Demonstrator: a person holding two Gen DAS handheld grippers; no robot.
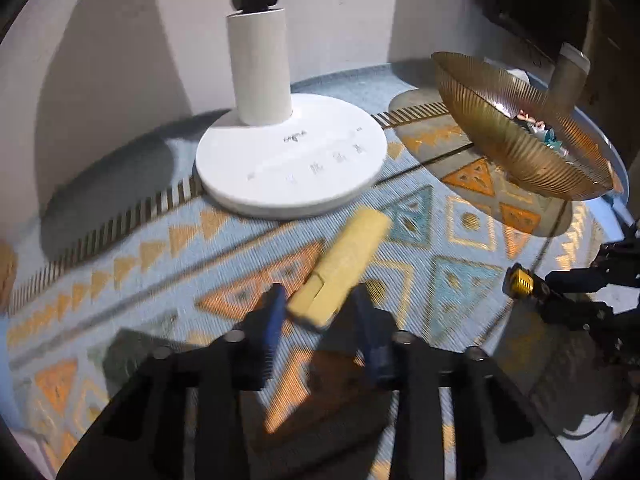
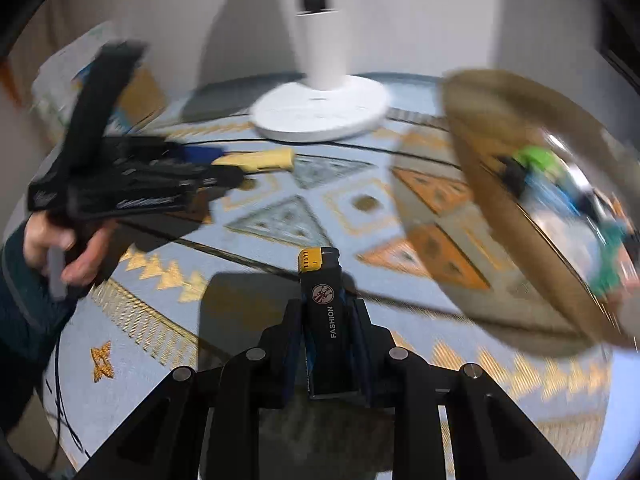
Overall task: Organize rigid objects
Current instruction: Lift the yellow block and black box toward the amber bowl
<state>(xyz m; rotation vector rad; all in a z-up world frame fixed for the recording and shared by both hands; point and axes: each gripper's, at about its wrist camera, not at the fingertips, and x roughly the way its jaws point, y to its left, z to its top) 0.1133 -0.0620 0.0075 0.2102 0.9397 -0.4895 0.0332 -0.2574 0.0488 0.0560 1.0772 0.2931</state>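
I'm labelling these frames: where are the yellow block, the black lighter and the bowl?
yellow block [image 1: 340, 268], left wrist view, middle of its top face.
black lighter [image 2: 326, 312], right wrist view, its printed front.
bowl [image 1: 516, 148], left wrist view, ribbed outer wall.

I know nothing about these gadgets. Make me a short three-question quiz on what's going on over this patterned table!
1. True or false: the left gripper is shut on the pale yellow rectangular stick.
2. What does the right gripper hold?
A. a green toy
B. the black lighter-shaped block with a gold cap
C. nothing
3. Fill in: the ribbed amber glass bowl stands to the ___ of the round white lamp base in the left wrist view.

Key: 1 true; the pads clamp its near end. 2 B; the block is pinched between the jaws with its gold cap forward. 3 right; it already holds small coloured items, blurred here.
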